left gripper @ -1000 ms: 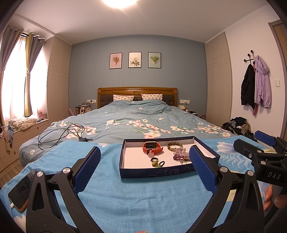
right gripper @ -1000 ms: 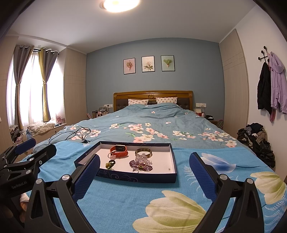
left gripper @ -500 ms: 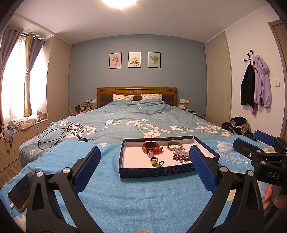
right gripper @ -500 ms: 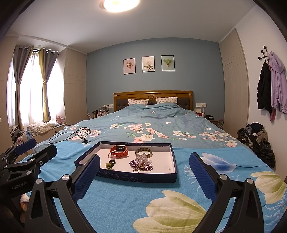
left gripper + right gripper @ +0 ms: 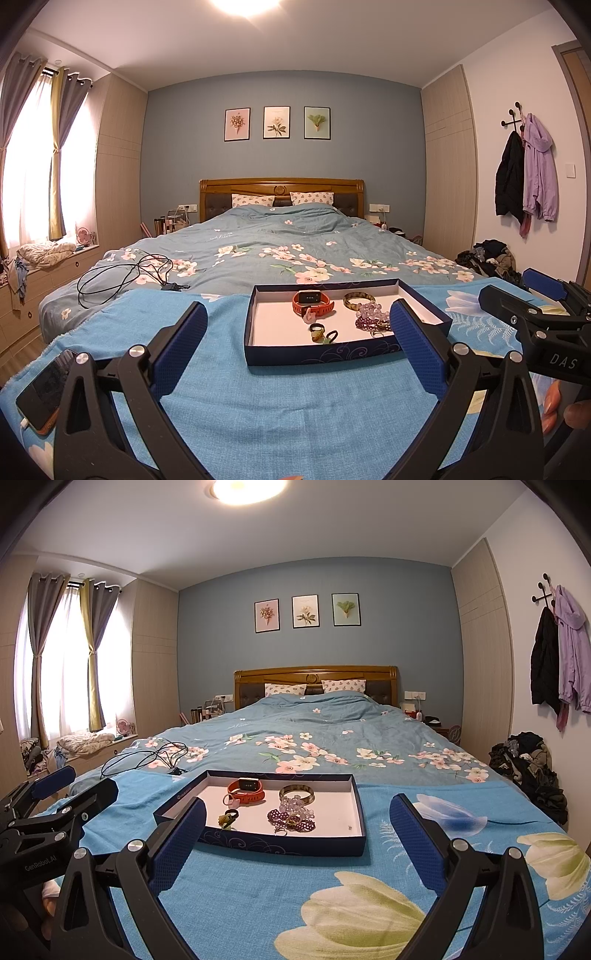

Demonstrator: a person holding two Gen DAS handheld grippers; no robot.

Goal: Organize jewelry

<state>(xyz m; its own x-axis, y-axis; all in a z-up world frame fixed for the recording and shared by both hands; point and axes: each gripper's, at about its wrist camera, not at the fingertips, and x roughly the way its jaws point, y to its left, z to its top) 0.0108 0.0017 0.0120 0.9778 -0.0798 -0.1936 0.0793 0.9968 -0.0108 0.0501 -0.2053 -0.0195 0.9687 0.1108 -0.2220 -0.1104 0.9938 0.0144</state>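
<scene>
Jewelry lies gathered inside a shallow navy tray (image 5: 280,843) with a white floor, set on the blue cloth (image 5: 258,897) at the foot of the bed (image 5: 295,731), in the lower middle of both views. In it, an orange watch (image 5: 246,791) sits toward the far edge, a brown bangle (image 5: 296,792) to its right, and clear and purple beaded bracelets (image 5: 295,814) heaped together just in front of the bangle, touching one another. A small green piece with a dark loop (image 5: 228,818) lies at the tray's near left.

The left claw (image 5: 297,354) and the right claw (image 5: 295,843) both hover short of the tray, spread wide and holding nothing.

No jewelry shows on the cloth outside the tray; a phone (image 5: 44,391) lies at the lower left of the left view. Every piece being in the tray would fit a finished gathering; the tangled bead heap would equally fit pieces awaiting sorting, and the pictures do not settle which.
</scene>
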